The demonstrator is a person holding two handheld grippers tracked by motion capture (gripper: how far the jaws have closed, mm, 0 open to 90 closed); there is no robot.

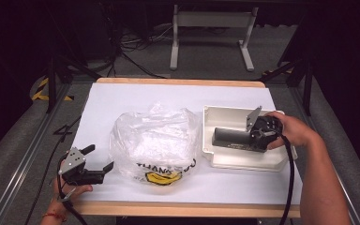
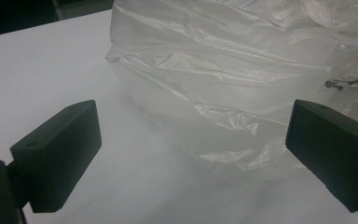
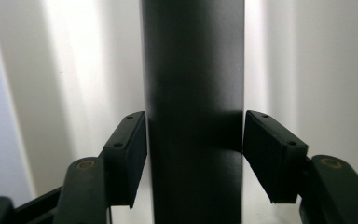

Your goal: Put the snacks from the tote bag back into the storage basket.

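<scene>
Clamping my right gripper [image 3: 195, 158] on the dark cylindrical tube [image 1: 232, 137] inside the white plastic tray [image 1: 243, 161]; bagging remains, left gripper [image 1: 99, 161] released beside it

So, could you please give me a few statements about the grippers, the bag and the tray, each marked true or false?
1. The right gripper has a black cylinder between its jaws. True.
2. The cylinder lies inside the plastic bag. False: it is over the white tray, beside the bag.
3. The left gripper stands open. True.
4. The left gripper is clamped on the bag. False: the bag lies ahead of its jaws, untouched.
5. The bag is opaque black. False: it is translucent with a yellow and black print.
</scene>
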